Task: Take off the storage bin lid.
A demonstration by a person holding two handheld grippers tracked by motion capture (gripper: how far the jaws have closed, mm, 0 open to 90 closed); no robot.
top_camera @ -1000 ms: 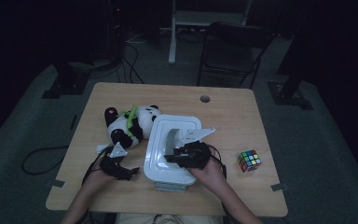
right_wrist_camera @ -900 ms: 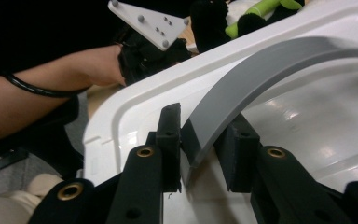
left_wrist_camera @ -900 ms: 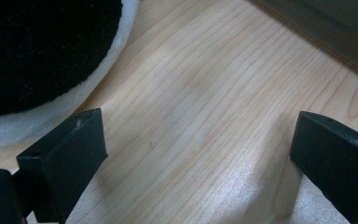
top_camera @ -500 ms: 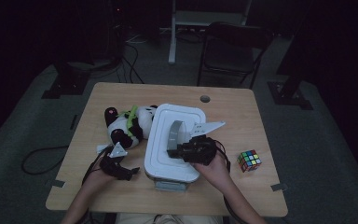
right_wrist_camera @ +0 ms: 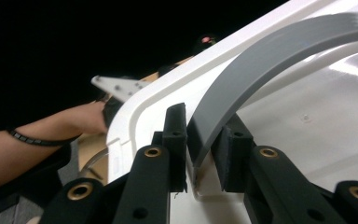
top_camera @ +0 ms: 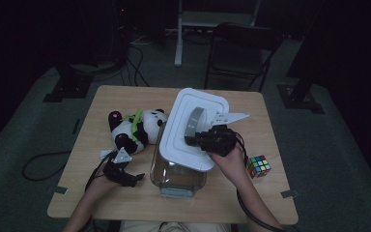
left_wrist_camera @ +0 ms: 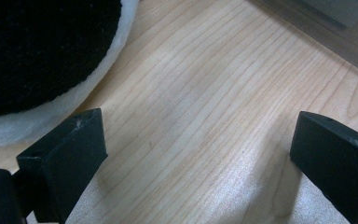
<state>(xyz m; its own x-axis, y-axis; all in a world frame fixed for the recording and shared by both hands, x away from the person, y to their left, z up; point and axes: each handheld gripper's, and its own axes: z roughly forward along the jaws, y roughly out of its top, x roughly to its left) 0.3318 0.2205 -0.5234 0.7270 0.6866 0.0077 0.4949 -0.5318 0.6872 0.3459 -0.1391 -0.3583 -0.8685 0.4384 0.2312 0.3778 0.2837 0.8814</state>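
Gripping the grey handle (right_wrist_camera: 261, 70) of a white lid (top_camera: 195, 128), the right gripper (top_camera: 204, 140) has just been closing its jaws on it, the lid tilted above the clear container (top_camera: 176, 176) at mid-table. Beside a plush panda (top_camera: 135, 128), the left gripper (top_camera: 133, 180) rests wide open and empty on the wooden table (left_wrist_camera: 205, 121).

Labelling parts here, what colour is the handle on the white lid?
Grey handle, clearest in the right gripper view.

One plush panda (top_camera: 137, 128), one lidded clear bin (top_camera: 178, 175), one puzzle cube (top_camera: 258, 166).
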